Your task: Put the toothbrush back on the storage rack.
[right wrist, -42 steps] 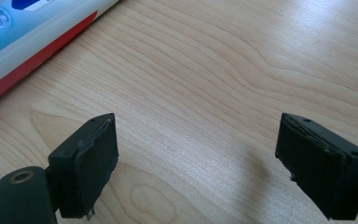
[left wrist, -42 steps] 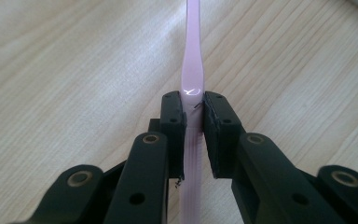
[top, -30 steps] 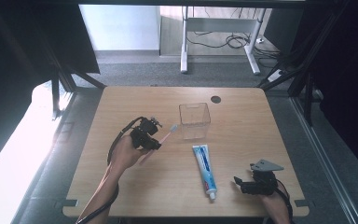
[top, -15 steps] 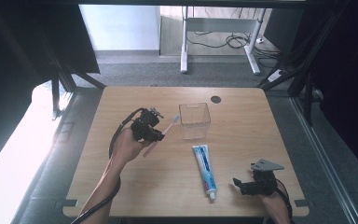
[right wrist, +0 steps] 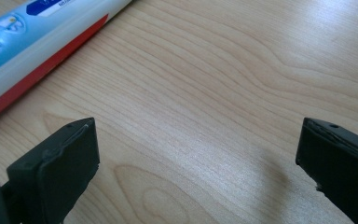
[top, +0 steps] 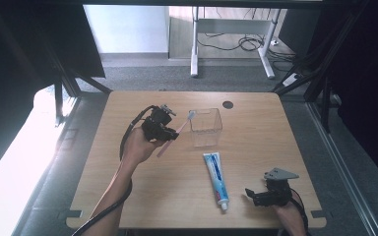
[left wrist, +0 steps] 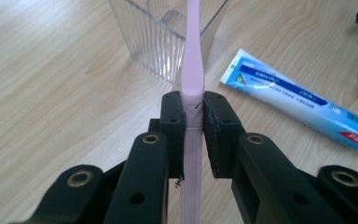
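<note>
Bare wooden table (top: 128, 196) lies open across the near left and the whole right side. Mid-table, a clear container (top: 205, 127) stands far of centre, with a toothpaste tube (top: 216, 178) lying just near of it, blocking that lane.

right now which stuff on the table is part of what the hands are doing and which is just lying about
In the job:
- pink toothbrush, clamped in the left gripper
- clear container, which the brush head points toward

Lying about:
- toothpaste tube, flat on the table, untouched
- right gripper, open, holding nothing
</note>
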A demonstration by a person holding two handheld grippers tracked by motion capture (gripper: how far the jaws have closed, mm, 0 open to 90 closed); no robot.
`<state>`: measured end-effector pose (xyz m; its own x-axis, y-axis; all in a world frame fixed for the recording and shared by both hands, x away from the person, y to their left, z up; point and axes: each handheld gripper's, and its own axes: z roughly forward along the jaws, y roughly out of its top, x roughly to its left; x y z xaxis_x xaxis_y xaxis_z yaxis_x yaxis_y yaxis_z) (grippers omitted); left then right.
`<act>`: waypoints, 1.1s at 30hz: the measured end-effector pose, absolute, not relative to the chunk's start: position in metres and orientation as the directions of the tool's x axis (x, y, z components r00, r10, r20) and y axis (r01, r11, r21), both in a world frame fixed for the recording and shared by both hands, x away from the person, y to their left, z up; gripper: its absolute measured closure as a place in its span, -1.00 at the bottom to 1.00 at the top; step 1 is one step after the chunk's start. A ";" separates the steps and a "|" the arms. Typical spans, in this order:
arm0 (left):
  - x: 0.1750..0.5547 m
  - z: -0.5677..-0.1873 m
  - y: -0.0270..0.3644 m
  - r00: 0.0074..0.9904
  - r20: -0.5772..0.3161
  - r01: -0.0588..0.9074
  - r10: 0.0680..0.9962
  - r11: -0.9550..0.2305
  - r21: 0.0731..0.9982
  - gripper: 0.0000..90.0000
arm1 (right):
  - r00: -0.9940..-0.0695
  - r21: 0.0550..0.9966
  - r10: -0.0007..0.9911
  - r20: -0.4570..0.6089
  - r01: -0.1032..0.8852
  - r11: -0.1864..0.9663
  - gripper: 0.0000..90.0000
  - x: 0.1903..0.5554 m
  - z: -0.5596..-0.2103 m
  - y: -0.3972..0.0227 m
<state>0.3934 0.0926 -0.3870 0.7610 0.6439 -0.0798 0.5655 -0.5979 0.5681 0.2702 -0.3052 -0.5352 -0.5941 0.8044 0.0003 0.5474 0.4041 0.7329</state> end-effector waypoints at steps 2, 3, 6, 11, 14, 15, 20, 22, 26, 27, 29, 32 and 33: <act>0.395 -0.385 0.090 0.761 -0.073 0.560 0.644 -0.597 0.574 0.75 | -0.595 0.733 0.804 -0.002 0.546 0.405 -1.00 0.270 -0.535 -0.305; 0.396 -0.384 0.089 0.763 -0.073 0.558 0.643 -0.597 0.576 0.75 | -0.593 0.735 0.805 0.000 0.546 0.402 -1.00 0.270 -0.535 -0.305; 0.399 -0.381 0.086 0.759 -0.069 0.555 0.648 -0.588 0.589 0.75 | -0.590 0.739 0.807 -0.003 0.543 0.399 -1.00 0.270 -0.534 -0.306; 0.405 -0.377 0.081 0.763 -0.066 0.539 0.643 -0.576 0.615 0.75 | -0.589 0.741 0.808 -0.003 0.541 0.398 -1.00 0.270 -0.534 -0.306; 0.407 -0.376 0.077 0.758 -0.073 0.541 0.649 -0.561 0.626 0.75 | -0.590 0.742 0.807 -0.006 0.539 0.399 -1.00 0.270 -0.534 -0.306; 0.409 -0.375 0.076 0.759 -0.068 0.537 0.647 -0.564 0.628 0.75 | -0.590 0.742 0.807 -0.006 0.538 0.399 -1.00 0.270 -0.534 -0.306; 0.413 -0.373 0.069 0.761 -0.052 0.520 0.646 -0.561 0.644 0.75 | -0.591 0.744 0.806 -0.008 0.535 0.400 -1.00 0.270 -0.533 -0.306; 0.414 -0.373 0.066 0.761 -0.046 0.515 0.647 -0.560 0.649 0.75 | -0.592 0.744 0.806 -0.009 0.535 0.400 -1.00 0.270 -0.533 -0.306; 0.419 -0.371 0.061 0.761 -0.037 0.506 0.648 -0.558 0.658 0.75 | -0.591 0.746 0.807 -0.008 0.534 0.398 -1.00 0.269 -0.533 -0.306; 0.420 -0.370 0.060 0.760 -0.039 0.508 0.649 -0.556 0.658 0.75 | -0.592 0.745 0.806 -0.008 0.535 0.400 -1.00 0.270 -0.533 -0.306; 0.422 -0.368 0.059 0.761 -0.034 0.501 0.648 -0.554 0.664 0.75 | -0.592 0.744 0.806 -0.008 0.535 0.401 -1.00 0.269 -0.533 -0.306; 0.425 -0.365 0.056 0.761 -0.033 0.498 0.648 -0.550 0.671 0.75 | -0.594 0.744 0.805 -0.008 0.534 0.402 -1.00 0.269 -0.533 -0.306; 0.426 -0.364 0.054 0.761 -0.029 0.495 0.648 -0.551 0.672 0.75 | -0.594 0.744 0.805 -0.008 0.534 0.402 -1.00 0.269 -0.533 -0.306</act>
<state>0.4265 0.0544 -0.3643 0.7608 0.6483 -0.0292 0.4950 -0.5506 0.6721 0.2694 -0.3057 -0.5334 -0.5939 0.8045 -0.0080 0.5342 0.4017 0.7438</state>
